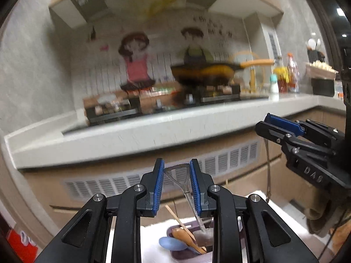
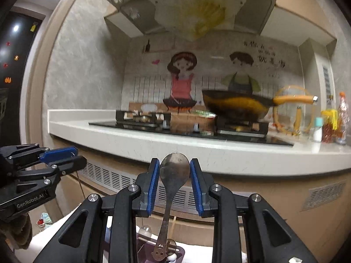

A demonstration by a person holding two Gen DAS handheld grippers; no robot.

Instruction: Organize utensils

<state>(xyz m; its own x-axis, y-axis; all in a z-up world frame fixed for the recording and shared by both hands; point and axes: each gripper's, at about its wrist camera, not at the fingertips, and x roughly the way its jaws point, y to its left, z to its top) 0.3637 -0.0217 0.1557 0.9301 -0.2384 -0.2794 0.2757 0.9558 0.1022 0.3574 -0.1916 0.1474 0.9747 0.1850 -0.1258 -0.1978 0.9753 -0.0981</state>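
My left gripper (image 1: 176,166) is shut on a clear plastic utensil (image 1: 178,172). Its triangular end sits between the blue pads and its stem slants down toward a purple tray (image 1: 175,256). In the tray lie a blue spoon (image 1: 170,242), a wooden spoon (image 1: 186,239) and a chopstick (image 1: 175,215). My right gripper (image 2: 174,164) is shut on the bowl of a metal spoon (image 2: 173,173), whose handle hangs down over the purple tray (image 2: 144,247). Each gripper shows at the edge of the other's view: the right gripper (image 1: 261,125) and the left gripper (image 2: 76,155). Both are held up in front of the counter.
A pale kitchen counter (image 2: 197,151) runs across ahead, with a gas stove (image 2: 239,127) and a dark wok (image 2: 237,103) on it. Bottles (image 2: 333,122) stand at its right end. Below is a cabinet front with a vent grille (image 1: 219,160). The tray rests on a white cloth (image 1: 153,252).
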